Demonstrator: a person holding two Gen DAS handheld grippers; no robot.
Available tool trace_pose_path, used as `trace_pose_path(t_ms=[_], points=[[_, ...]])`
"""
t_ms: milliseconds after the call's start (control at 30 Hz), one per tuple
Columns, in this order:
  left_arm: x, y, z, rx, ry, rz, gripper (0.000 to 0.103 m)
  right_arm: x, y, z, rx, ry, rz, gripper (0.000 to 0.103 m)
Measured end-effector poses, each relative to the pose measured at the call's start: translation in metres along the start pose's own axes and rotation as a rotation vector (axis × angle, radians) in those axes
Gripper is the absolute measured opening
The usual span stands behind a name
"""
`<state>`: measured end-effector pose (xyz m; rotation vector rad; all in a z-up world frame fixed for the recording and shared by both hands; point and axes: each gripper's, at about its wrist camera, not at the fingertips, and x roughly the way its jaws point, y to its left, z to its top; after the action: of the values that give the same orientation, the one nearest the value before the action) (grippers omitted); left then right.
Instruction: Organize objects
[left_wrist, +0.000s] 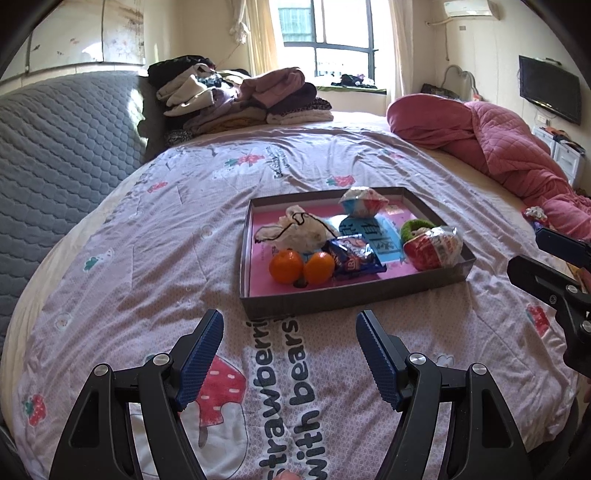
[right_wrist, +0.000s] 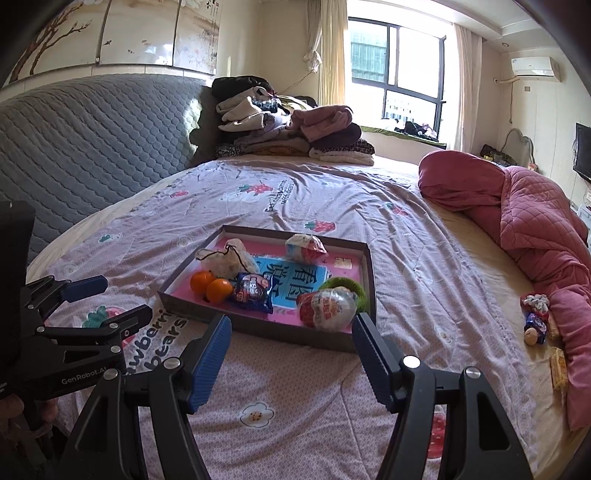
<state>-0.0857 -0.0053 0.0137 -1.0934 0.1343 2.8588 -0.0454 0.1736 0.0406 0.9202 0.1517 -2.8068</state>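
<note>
Lilac bedsheet (left_wrist: 155, 236) w/ red strawberry print, grey tray (left_wrist: 354, 291) w/ pink inside, two orange tangerines (left_wrist: 286, 266), blue snack pkt (left_wrist: 352, 258), pink quilted blanket (left_wrist: 509, 147), blue-padded gripper fingers (left_wrist: 201, 356).

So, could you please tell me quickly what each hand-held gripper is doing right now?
Left hand-held gripper: open, holding nothing.
Right hand-held gripper: open, holding nothing.

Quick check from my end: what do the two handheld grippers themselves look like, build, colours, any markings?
Both look alike: the left gripper and the right gripper have matte black angular frames with cut-out openings and round silver bolts at the pivots. Each finger ends in a blue ribbed pad. Seen from the right wrist camera, the left gripper's body carries white "GenRobot.AI" lettering. No cables or sleeves are visible.
</note>
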Motion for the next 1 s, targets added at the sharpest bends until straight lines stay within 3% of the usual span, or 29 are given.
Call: trace_pose_path(t_ms=[633, 1000], points=[[0.038, -0.016, -0.031, 0.017, 0.078, -0.008, 0.076, 0.039, -0.009, -0.041, 0.056, 0.07, 0.012, 0.067], [0.041, -0.011, -0.034, -0.03, 0.055, -0.024, 0.075, 0.04, -0.013, -0.045, 0.097, 0.028, 0.022, 0.067]])
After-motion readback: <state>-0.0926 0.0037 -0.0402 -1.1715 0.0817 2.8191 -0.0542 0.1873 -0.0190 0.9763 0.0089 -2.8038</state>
